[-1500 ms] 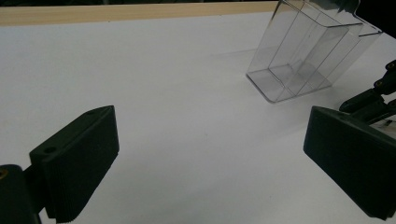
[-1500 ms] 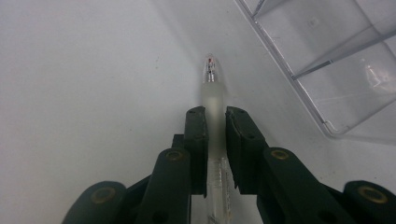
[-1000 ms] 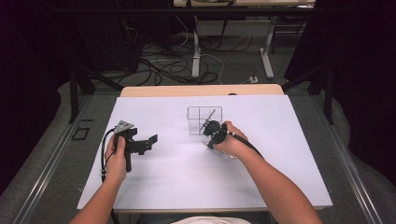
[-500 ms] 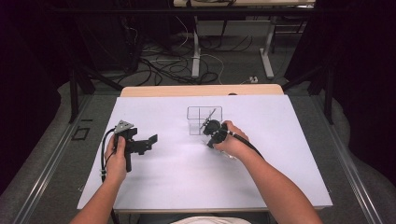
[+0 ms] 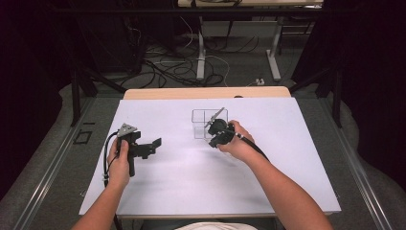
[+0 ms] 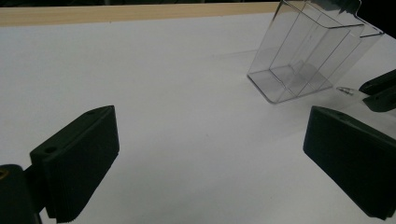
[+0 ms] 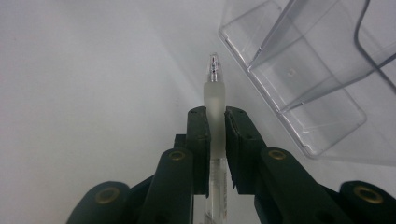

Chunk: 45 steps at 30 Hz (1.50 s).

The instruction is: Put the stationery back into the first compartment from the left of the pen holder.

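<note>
From the high view I see my right gripper just beside the clear box on the table; my left gripper sits well apart. Left gripper view: my jaws gape wide, holding nothing. Right gripper view: my jaws clamp a pen, its tip beside the box

No readable text anywhere (pen print blurred).

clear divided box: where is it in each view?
High view: clear divided box at table centre, just left of the right gripper.
Left gripper view: upper right, tilted in the picture.
Right gripper view: upper right, beside the pen tip.
Shared landmark: white table sheet.
</note>
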Each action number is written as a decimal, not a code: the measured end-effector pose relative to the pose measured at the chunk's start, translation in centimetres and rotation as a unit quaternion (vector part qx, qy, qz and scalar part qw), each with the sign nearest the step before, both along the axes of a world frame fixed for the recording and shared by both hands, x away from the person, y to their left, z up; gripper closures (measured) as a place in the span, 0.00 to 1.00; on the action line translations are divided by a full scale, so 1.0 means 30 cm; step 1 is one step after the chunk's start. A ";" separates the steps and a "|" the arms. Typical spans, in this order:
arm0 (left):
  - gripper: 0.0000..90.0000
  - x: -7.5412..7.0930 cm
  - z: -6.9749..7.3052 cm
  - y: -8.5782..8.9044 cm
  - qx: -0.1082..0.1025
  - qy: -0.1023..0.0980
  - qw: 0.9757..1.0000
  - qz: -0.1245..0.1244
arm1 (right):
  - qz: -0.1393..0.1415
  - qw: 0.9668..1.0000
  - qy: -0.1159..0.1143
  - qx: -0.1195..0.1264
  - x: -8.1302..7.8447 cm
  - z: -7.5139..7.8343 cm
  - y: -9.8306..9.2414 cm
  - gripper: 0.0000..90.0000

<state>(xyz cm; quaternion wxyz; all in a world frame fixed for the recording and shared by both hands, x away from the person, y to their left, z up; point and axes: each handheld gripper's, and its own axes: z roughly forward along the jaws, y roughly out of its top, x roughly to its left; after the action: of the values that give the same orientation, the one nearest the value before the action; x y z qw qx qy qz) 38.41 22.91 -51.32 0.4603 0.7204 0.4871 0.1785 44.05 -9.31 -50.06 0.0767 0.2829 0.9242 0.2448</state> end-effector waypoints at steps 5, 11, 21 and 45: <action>0.04 0.000 0.001 0.001 0.000 0.000 1.000 -0.001 | 0.002 1.000 -0.013 0.023 -0.006 0.033 0.009 0.90; 0.04 0.001 0.002 0.005 0.001 0.003 1.000 -0.001 | -0.004 0.998 -0.026 0.060 -0.009 0.068 0.013 0.90; 0.04 0.007 0.003 0.014 -0.001 0.004 1.000 0.007 | -0.015 0.992 -0.050 0.114 -0.010 0.110 0.004 0.90; 0.04 0.009 0.006 0.038 -0.006 0.005 1.000 0.018 | -0.020 0.976 -0.118 0.183 0.017 0.225 0.023 0.90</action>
<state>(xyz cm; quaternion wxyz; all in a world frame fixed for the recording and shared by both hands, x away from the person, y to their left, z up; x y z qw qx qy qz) 38.67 24.04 -51.15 0.4584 0.7100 0.5033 0.1801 44.56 -8.63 -43.31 0.1373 0.2793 0.8423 0.4400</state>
